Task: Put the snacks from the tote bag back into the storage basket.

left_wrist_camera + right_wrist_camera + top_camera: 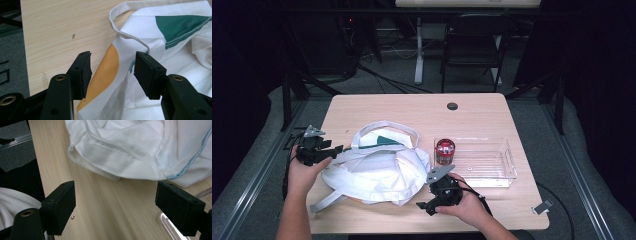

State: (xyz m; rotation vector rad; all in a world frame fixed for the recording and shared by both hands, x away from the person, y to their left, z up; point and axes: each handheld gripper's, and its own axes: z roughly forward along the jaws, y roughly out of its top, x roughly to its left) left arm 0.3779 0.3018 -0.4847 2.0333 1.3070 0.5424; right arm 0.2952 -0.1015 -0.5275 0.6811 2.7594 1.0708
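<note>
Sitting crumpled mid-table, the white tote bag (377, 170) has your left gripper (337, 148) at its left edge, jaws apart with the fabric between them but not pinched. Your right gripper (422, 205) hangs wide open over bare table (412, 107) just beside the bag, holding nothing. 1 red can (445, 151) stands in the clear tray (507, 175).

The white cloth tote bag (377, 172) with green and orange printed patches is matt woven fabric, with stitched hems and ribbed webbing handles. The pale wood-grain tabletop (412, 107) is smooth with a low sheen. The clear rectangular plastic tray (492, 162) is glossy and transparent. The small red can (445, 151) looks shiny. Gripper jaws are matt black plastic with brass-coloured inserts.
</note>
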